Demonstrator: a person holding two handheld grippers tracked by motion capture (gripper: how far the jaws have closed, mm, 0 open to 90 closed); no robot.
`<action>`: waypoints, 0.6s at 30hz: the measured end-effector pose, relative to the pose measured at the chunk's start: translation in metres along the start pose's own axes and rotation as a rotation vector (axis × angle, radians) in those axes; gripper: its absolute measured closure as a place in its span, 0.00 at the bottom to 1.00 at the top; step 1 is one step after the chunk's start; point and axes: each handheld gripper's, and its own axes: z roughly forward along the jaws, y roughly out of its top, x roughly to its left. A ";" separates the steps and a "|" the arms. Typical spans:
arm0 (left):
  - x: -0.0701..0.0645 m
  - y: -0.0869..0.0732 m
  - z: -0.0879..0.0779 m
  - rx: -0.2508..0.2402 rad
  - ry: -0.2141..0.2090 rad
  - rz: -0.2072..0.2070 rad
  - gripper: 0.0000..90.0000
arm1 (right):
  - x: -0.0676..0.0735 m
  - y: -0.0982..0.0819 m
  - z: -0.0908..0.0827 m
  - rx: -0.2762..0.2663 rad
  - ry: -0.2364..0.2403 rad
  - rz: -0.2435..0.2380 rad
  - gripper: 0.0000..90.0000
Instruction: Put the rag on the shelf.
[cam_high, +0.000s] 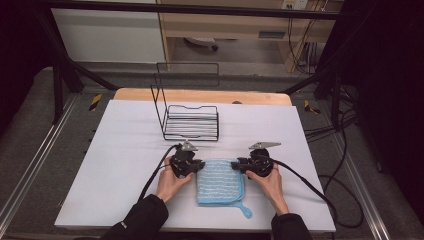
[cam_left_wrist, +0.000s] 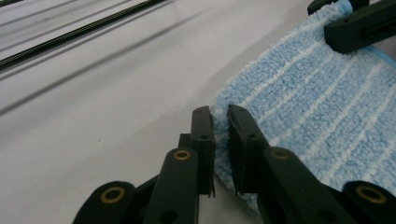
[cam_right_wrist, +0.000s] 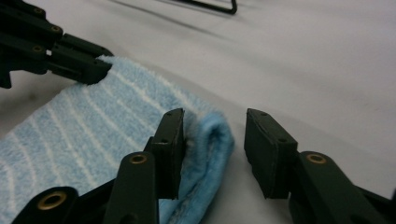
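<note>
Fingers of the left gripper (cam_high: 199, 165) are seen from high up, clenched on the far left corner of the fluffy light blue striped cloth (cam_high: 220, 182). At the far right corner, the cloth's edge is seen between the fingers of the right gripper (cam_high: 235, 164), but from up here it cannot be told if they press it. The cloth is laid flat on the white table (cam_high: 125, 150), near the front edge, between the two hands. It is almost square, a little longer from front to back, and its thin blue loop (cam_high: 245, 210) sticks out toward the person at the near right corner. A black wire rack (cam_high: 190, 122) is seen farther back on the table, well apart from the cloth.

From the left gripper view, the two black fingers (cam_left_wrist: 203, 140) are held close together, with the cloth's corner (cam_left_wrist: 222, 116) pinched between them. White stripes are seen running across the cloth (cam_left_wrist: 317, 107), away toward the other gripper (cam_left_wrist: 359, 25) at the far corner.

From the right gripper view, the jaws are partly closed. A rolled-up blue edge of the cloth (cam_right_wrist: 212, 140) is touched by the left finger (cam_right_wrist: 170, 144). A gap is left between the cloth and the right finger (cam_right_wrist: 266, 149), so the cloth is not yet squeezed. The other gripper (cam_right_wrist: 79, 63) is seen holding the far corner.
</note>
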 end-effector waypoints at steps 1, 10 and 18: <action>0.000 0.000 0.000 -0.001 -0.001 0.000 0.90 | 0.000 0.000 0.000 0.000 0.000 0.000 0.66; 0.001 0.000 0.000 -0.001 -0.008 -0.001 0.90 | 0.002 -0.002 0.002 0.016 0.026 0.031 0.77; 0.006 0.000 -0.002 -0.006 -0.044 -0.044 0.91 | -0.001 0.002 0.000 0.039 0.053 0.097 0.88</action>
